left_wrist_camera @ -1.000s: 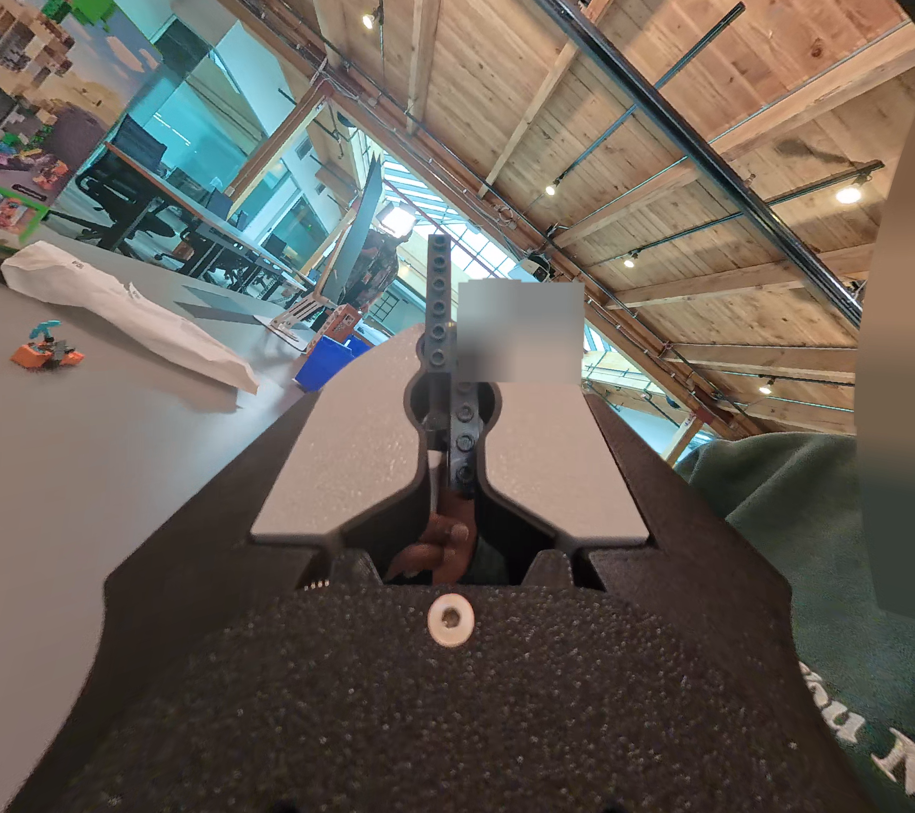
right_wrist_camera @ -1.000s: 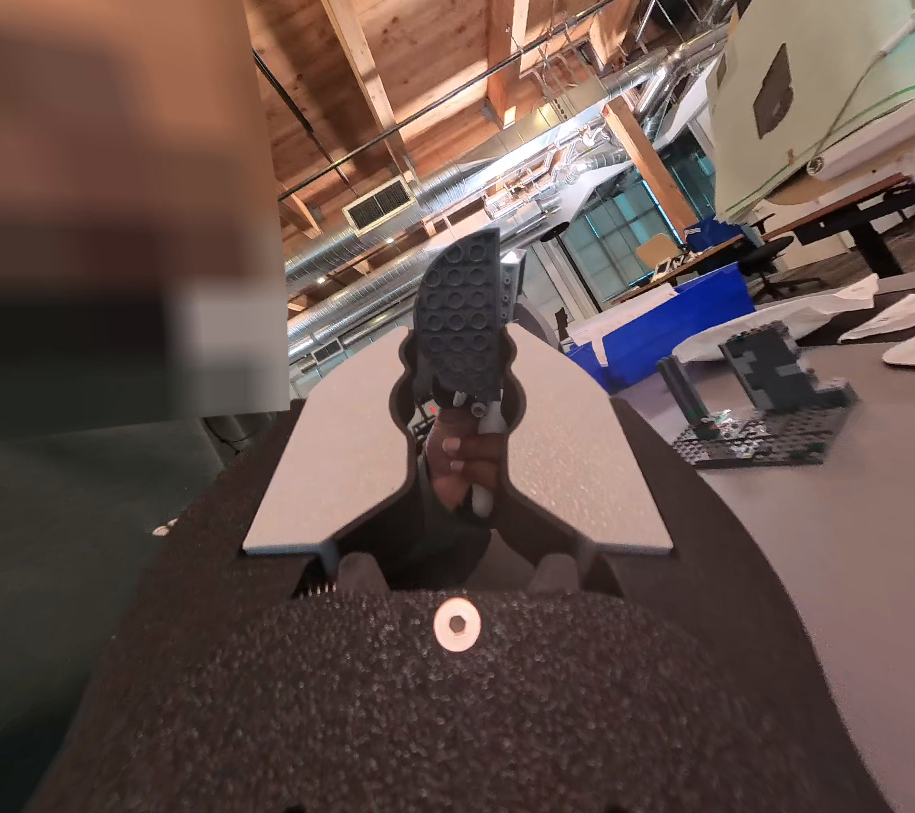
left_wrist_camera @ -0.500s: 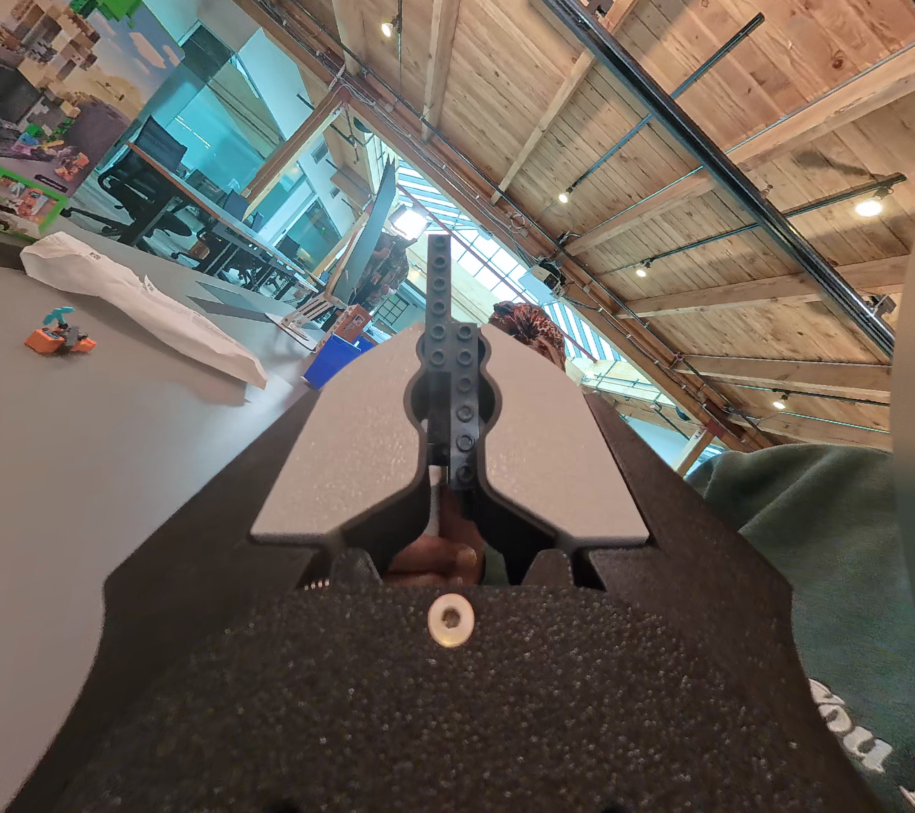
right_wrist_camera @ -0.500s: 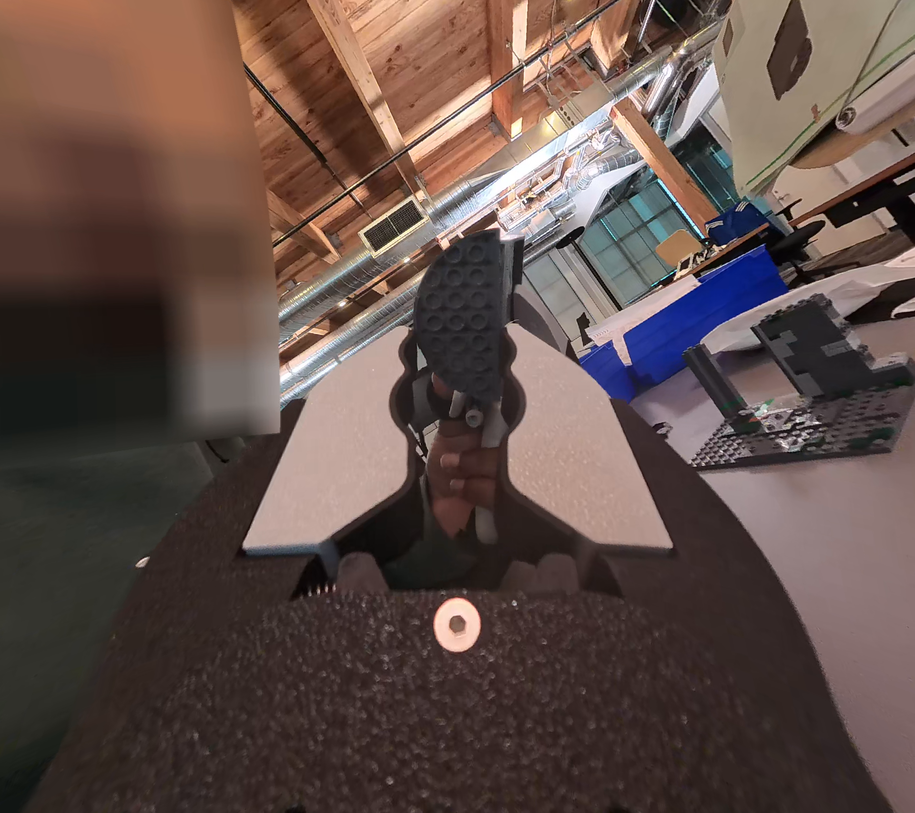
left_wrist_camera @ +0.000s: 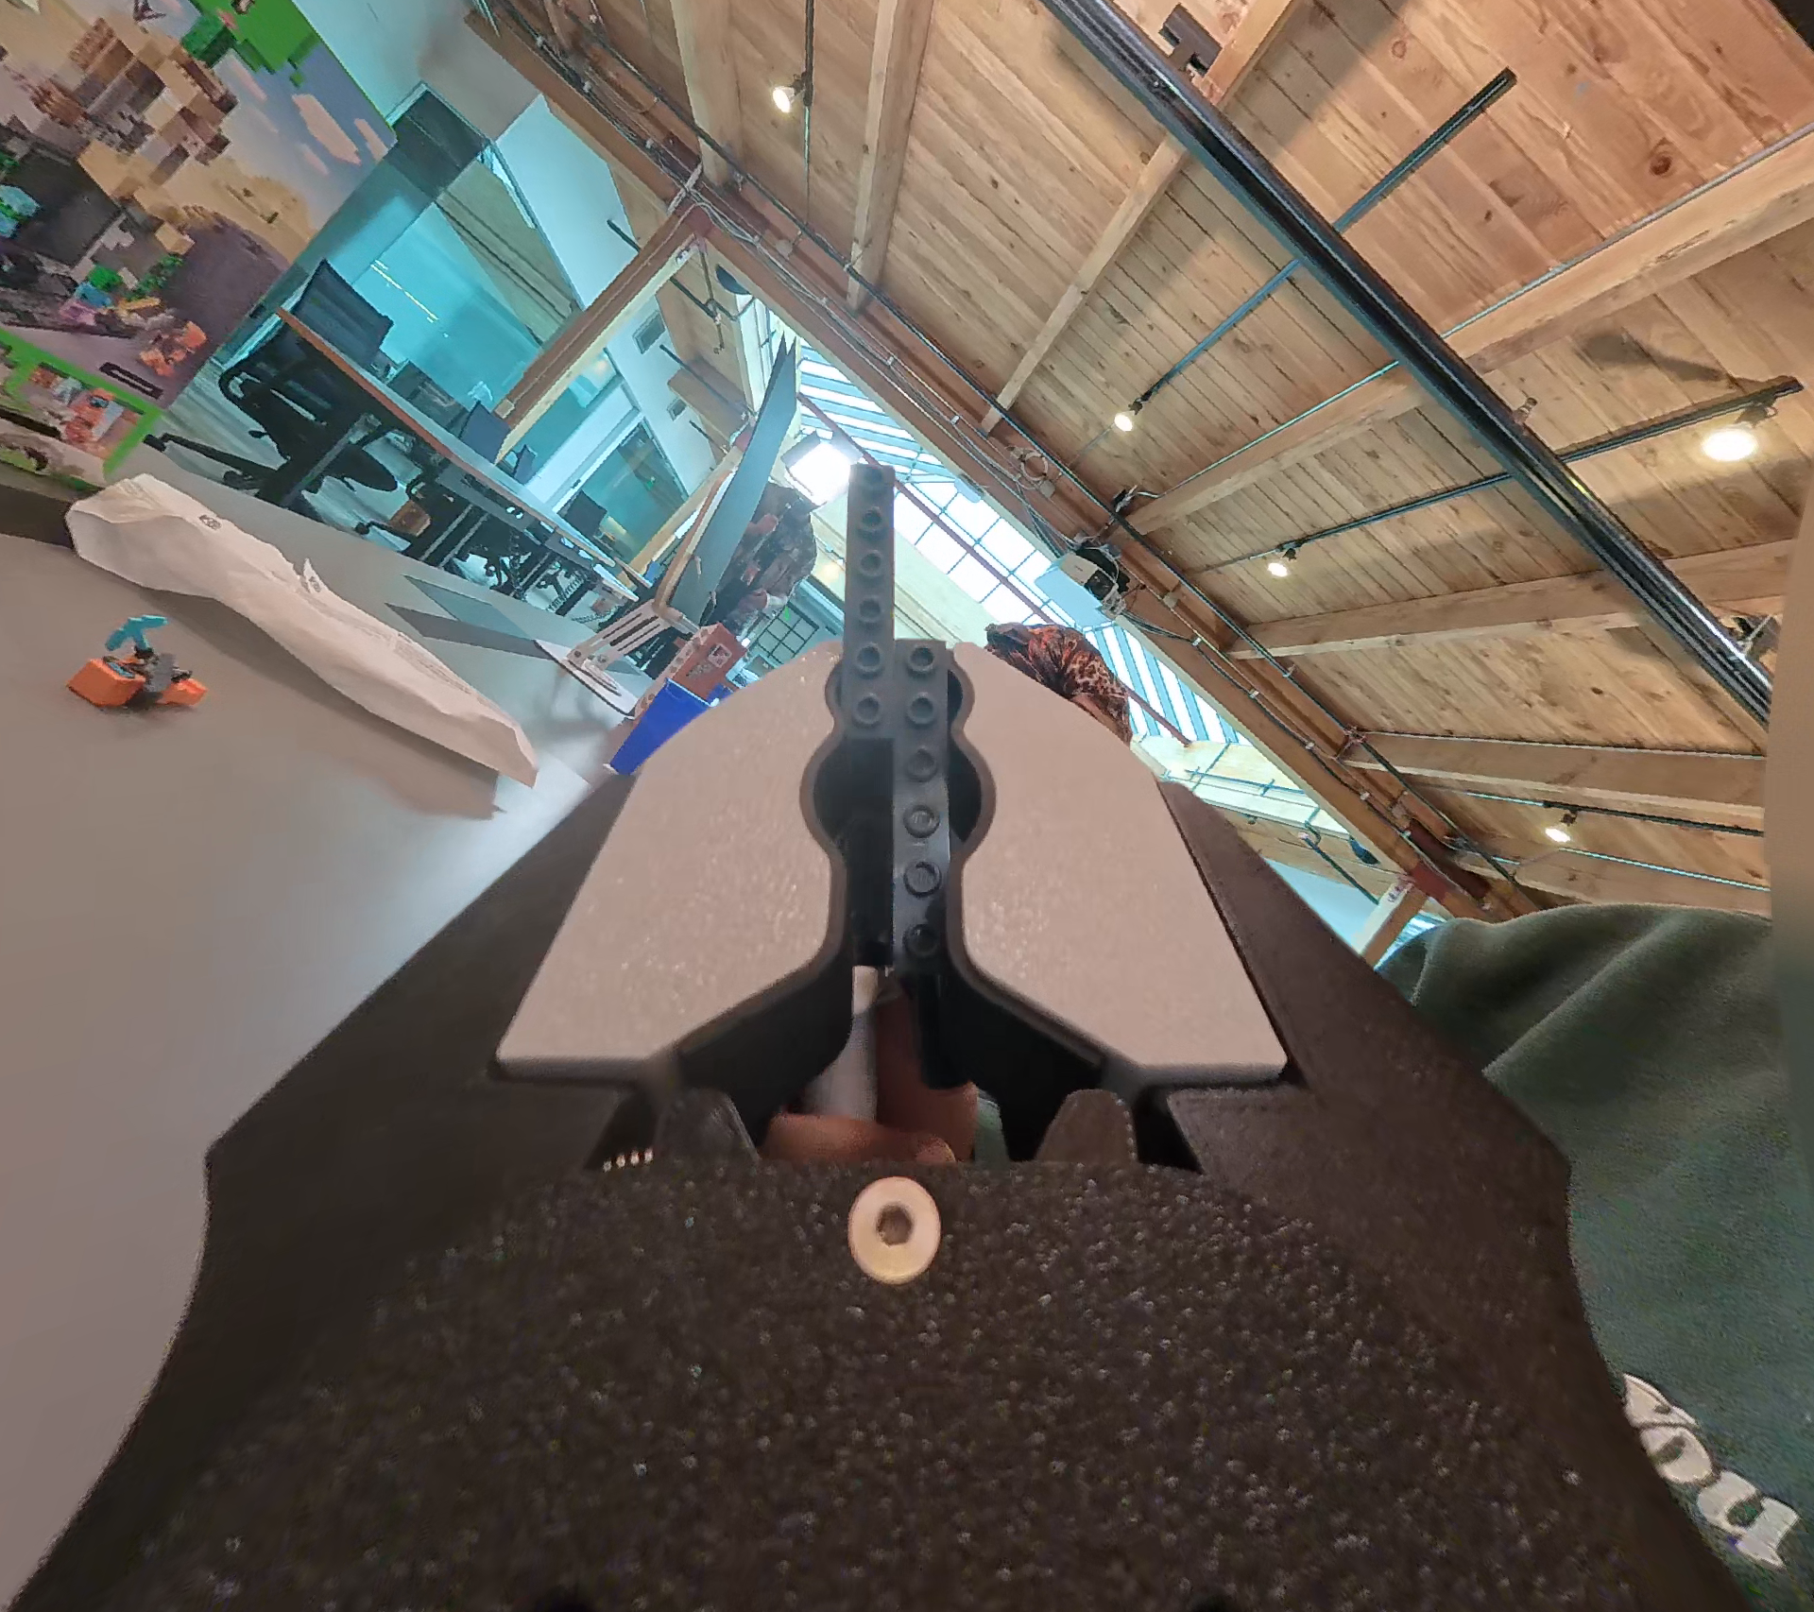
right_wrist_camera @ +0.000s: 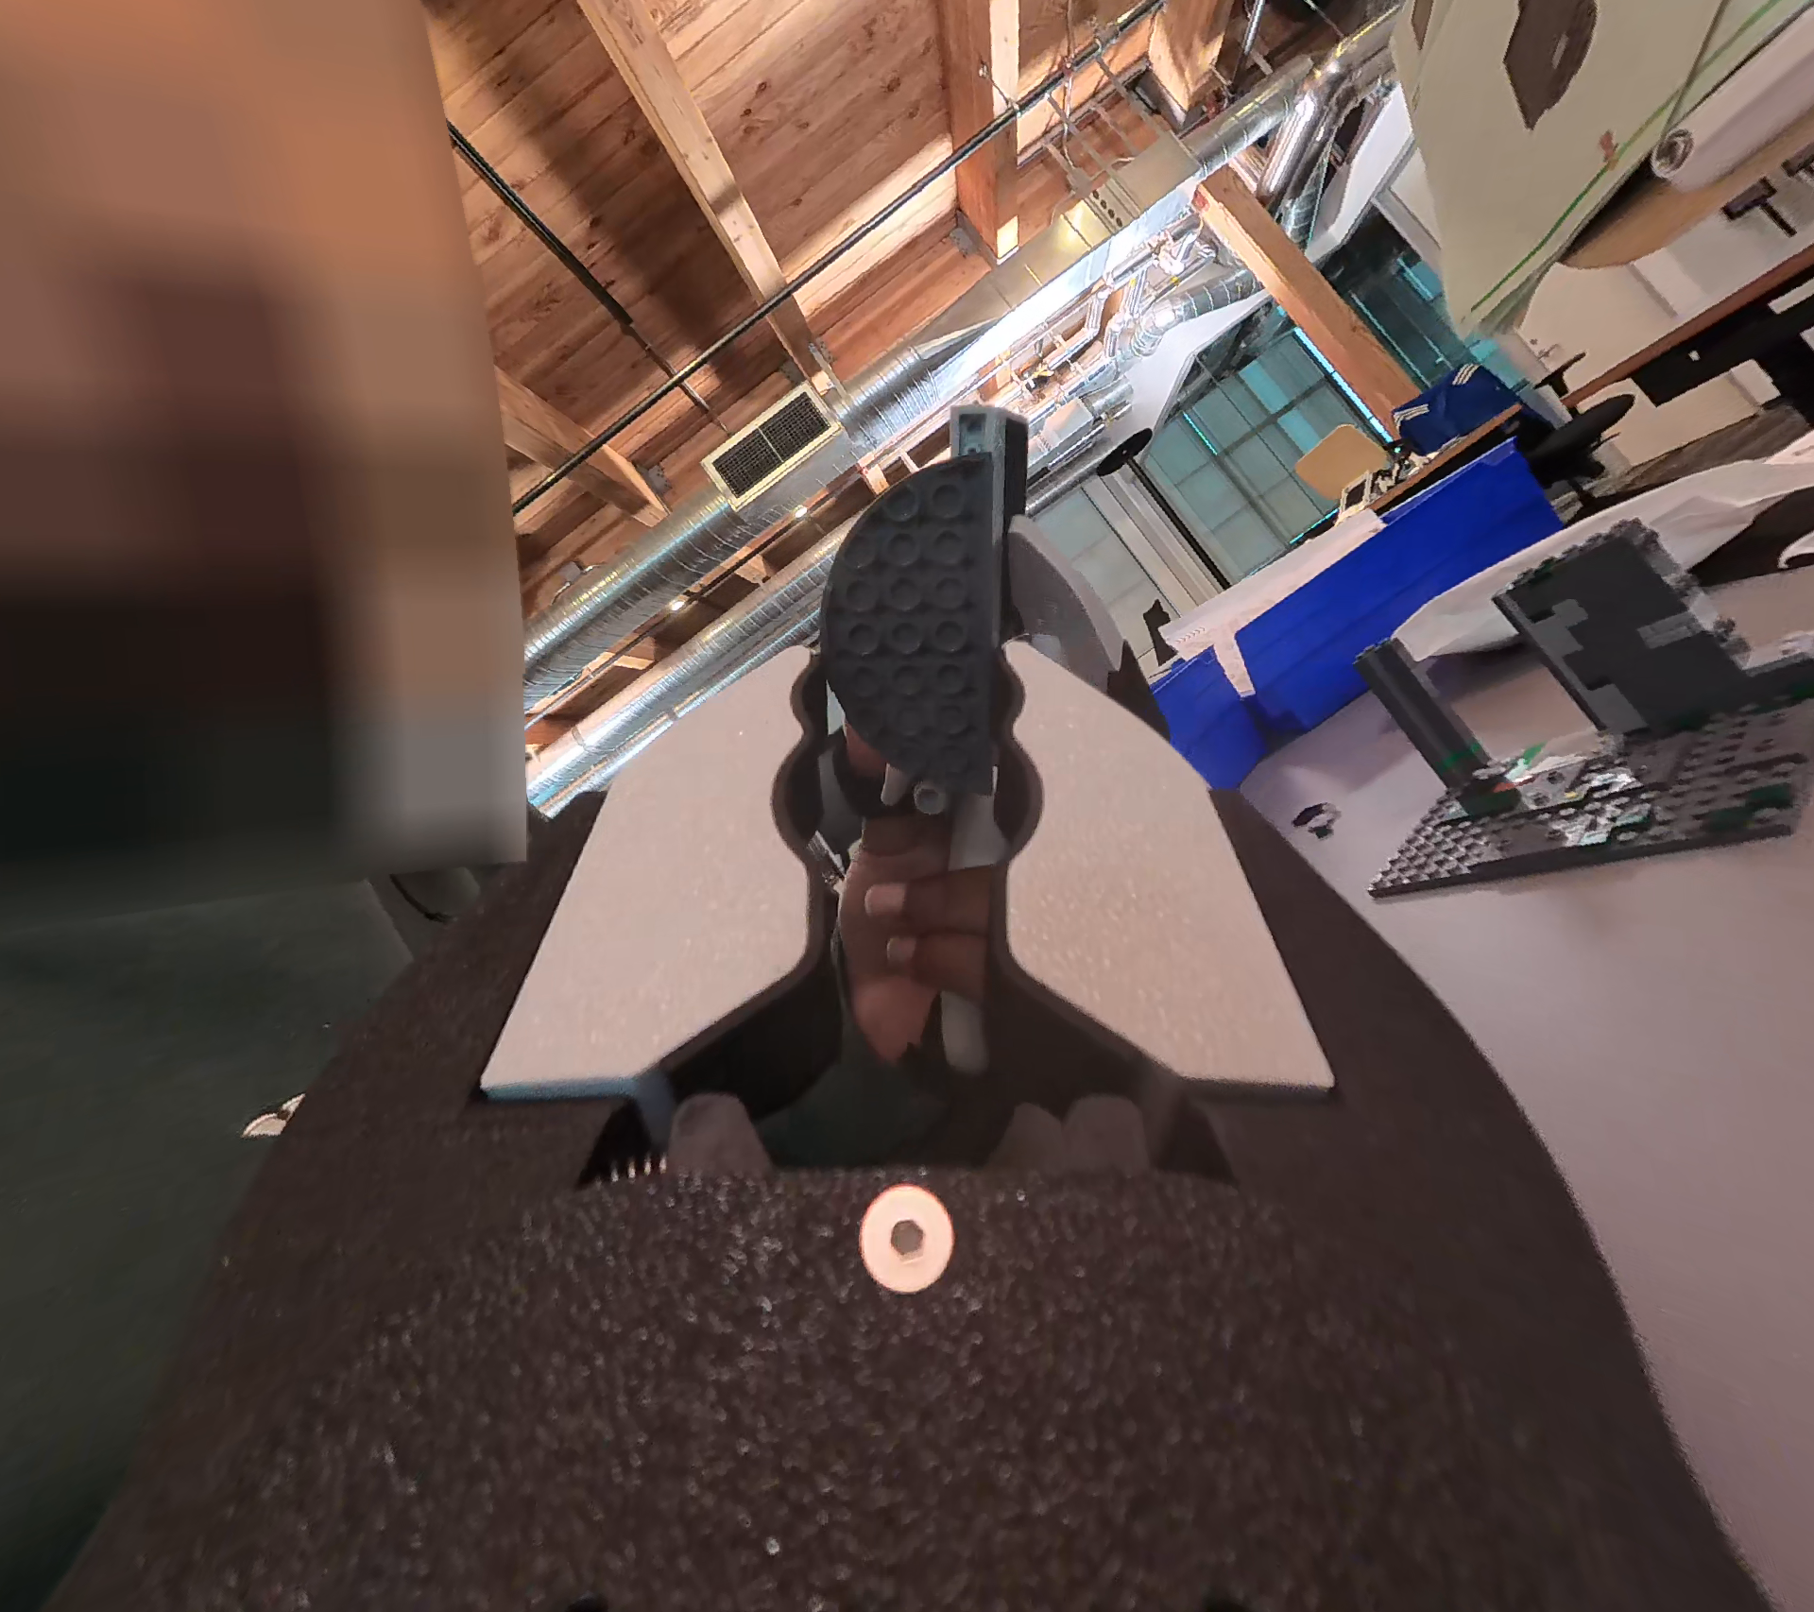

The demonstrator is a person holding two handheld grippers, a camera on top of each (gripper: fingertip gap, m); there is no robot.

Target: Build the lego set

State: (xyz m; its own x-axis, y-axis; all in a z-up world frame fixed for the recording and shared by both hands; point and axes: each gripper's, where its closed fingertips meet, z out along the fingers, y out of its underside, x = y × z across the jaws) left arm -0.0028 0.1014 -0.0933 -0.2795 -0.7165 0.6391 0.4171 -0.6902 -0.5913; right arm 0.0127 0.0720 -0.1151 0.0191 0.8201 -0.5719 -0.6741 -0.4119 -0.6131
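My left gripper point(left_wrist_camera: 898, 681) is shut on a dark grey stack of narrow studded plates point(left_wrist_camera: 918, 789); one long plate point(left_wrist_camera: 869, 554) sticks up past the fingertips. My right gripper point(right_wrist_camera: 908, 662) is shut on a dark grey rounded plate assembly point(right_wrist_camera: 913, 632), seen from its underside, with small grey pins at its lower end. Both grippers are tilted up toward the wooden ceiling. A dark baseplate point(right_wrist_camera: 1571, 838) with a grey block tower point(right_wrist_camera: 1620, 642) and a dark post point(right_wrist_camera: 1418, 711) stands on the grey table at the right. A hand shows behind each pair of jaws.
A small orange and teal figure build point(left_wrist_camera: 137, 672) and a white paper bag point(left_wrist_camera: 294, 613) lie on the table at left. The set's box point(left_wrist_camera: 128, 171) stands at the far left. A blue bin point(right_wrist_camera: 1374, 613) sits beyond the baseplate. A green sleeve point(left_wrist_camera: 1620, 1172) is at right. One gripper's finger ends stand about 5 cm off the other's. The dark baseplate point(right_wrist_camera: 1571, 838) is about 25 cm from both grippers' fingertips.
The right gripper has tilted and shifted so the baseplate sits closer and higher at right. The left view has rolled slightly, the table items moving up. Both grips are unchanged.
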